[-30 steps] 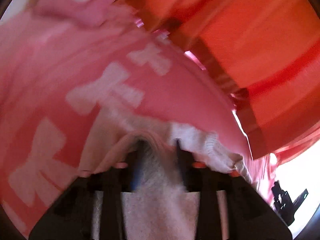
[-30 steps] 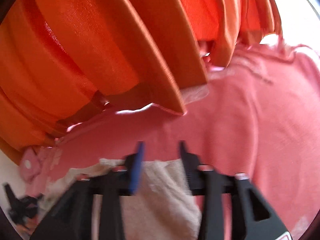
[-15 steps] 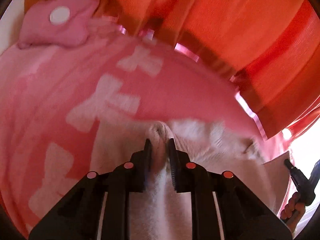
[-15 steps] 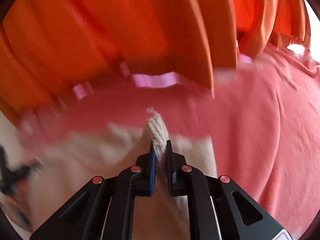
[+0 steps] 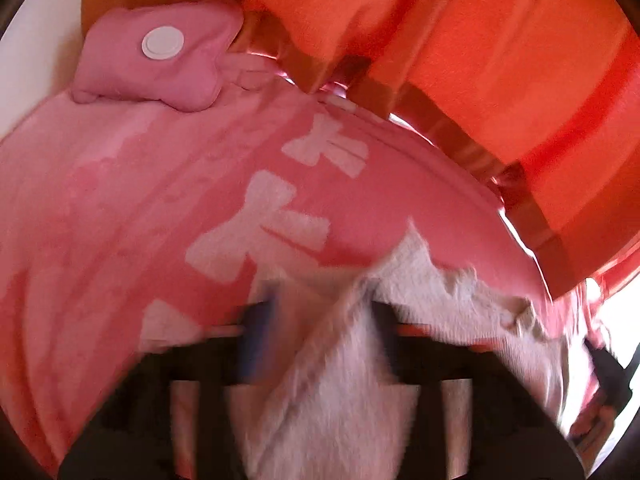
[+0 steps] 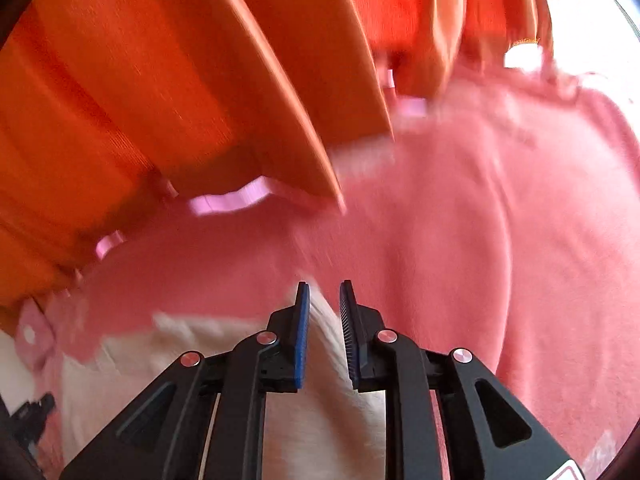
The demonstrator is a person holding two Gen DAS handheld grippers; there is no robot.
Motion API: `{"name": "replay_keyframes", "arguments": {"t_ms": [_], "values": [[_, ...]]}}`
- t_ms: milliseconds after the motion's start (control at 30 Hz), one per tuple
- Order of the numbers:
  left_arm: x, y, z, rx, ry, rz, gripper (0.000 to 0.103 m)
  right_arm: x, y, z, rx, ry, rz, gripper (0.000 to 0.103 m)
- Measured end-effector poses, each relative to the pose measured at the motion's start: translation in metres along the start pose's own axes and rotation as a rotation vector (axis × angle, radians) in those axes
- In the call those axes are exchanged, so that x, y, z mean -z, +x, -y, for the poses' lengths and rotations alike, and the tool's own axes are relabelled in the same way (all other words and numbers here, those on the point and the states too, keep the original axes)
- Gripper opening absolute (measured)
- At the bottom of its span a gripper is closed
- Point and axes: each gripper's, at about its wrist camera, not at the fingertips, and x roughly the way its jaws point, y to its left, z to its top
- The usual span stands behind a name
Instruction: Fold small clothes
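A small cream knit garment [image 5: 344, 392] lies on a pink blanket with white bow shapes [image 5: 120, 208]. My left gripper [image 5: 320, 332] is open, its blurred jaws standing on either side of a raised fold of the garment. In the right wrist view the same cream garment [image 6: 168, 360] lies on the pink blanket [image 6: 500, 240]. My right gripper [image 6: 324, 300] is open with a narrow gap, and the garment's edge lies under and between its fingers.
Orange curtains [image 5: 460, 40] hang along the blanket's far edge and also show in the right wrist view [image 6: 160, 80]. A pink cushion with a white button [image 5: 160, 52] lies at the far left. The other gripper [image 5: 608, 372] shows at the right edge.
Half a second ago both grippers were shut on pinched folds of the cream garment. Both have now opened and let it go; the cloth has dropped back onto the blanket.
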Motion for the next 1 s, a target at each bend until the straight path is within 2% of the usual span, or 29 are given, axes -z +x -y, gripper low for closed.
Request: {"name": "replay_keyframes", "arguments": {"t_ms": [67,133,167,200,300,333,367,467,500,533,567,600,633,700,800,867,933,967,1000], "values": [[0.01,-0.003,0.002,0.0,0.024,-0.047,0.062,0.006,-0.006,-0.033,-0.125,-0.055,-0.016,0.019],[0.017,-0.002,-0.001,-0.008,0.026,-0.082,0.062,0.016,-0.002,-0.073,-0.268,-0.116,-0.099,0.021],[0.025,-0.001,-0.004,-0.016,0.022,-0.105,0.062,0.028,0.002,-0.102,-0.34,-0.172,-0.16,0.025],[0.031,0.0,-0.007,-0.025,0.014,-0.125,0.062,0.037,0.006,-0.125,-0.379,-0.216,-0.201,0.032],[0.053,-0.003,-0.019,-0.009,0.009,-0.179,0.061,0.073,0.023,-0.202,-0.472,-0.361,-0.326,0.041],[0.058,-0.007,-0.022,0.0,0.017,-0.177,0.053,0.08,0.028,-0.219,-0.486,-0.388,-0.353,0.042],[0.064,-0.011,-0.025,0.01,0.025,-0.173,0.041,0.092,0.037,-0.245,-0.487,-0.433,-0.379,0.042],[0.071,-0.024,-0.033,0.066,0.034,-0.168,0.018,0.108,0.069,-0.297,-0.443,-0.487,-0.425,0.048],[0.072,-0.027,-0.035,0.084,0.035,-0.167,0.017,0.115,0.082,-0.309,-0.431,-0.487,-0.454,0.048],[0.072,-0.028,-0.037,0.095,0.032,-0.168,0.015,0.12,0.092,-0.318,-0.424,-0.489,-0.484,0.044],[0.072,-0.03,-0.04,0.113,0.024,-0.17,0.015,0.125,0.106,-0.329,-0.43,-0.512,-0.51,0.012],[0.072,-0.031,-0.041,0.122,0.022,-0.172,0.014,0.131,0.106,-0.341,-0.42,-0.55,-0.503,0.005],[0.073,-0.032,-0.042,0.128,0.019,-0.17,0.014,0.131,0.1,-0.352,-0.407,-0.58,-0.461,0.005],[0.071,-0.034,-0.044,0.142,0.013,-0.17,0.014,0.131,0.078,-0.374,-0.44,-0.63,-0.386,0.004],[0.071,-0.037,-0.047,0.145,0.009,-0.168,0.014,0.125,0.065,-0.395,-0.49,-0.613,-0.33,0.004],[0.07,-0.036,-0.044,0.133,0.016,-0.168,0.014,0.138,0.091,-0.406,-0.43,-0.637,-0.373,0.004],[0.07,-0.036,-0.041,0.108,0.029,-0.16,0.014,0.159,0.125,-0.407,-0.328,-0.689,-0.447,0.004],[0.07,-0.036,-0.039,0.098,0.033,-0.155,0.014,0.16,0.125,-0.403,-0.356,-0.686,-0.42,0.003],[0.069,-0.037,-0.037,0.082,0.039,-0.143,0.015,0.156,0.123,-0.401,-0.355,-0.666,-0.434,0.004]]}}
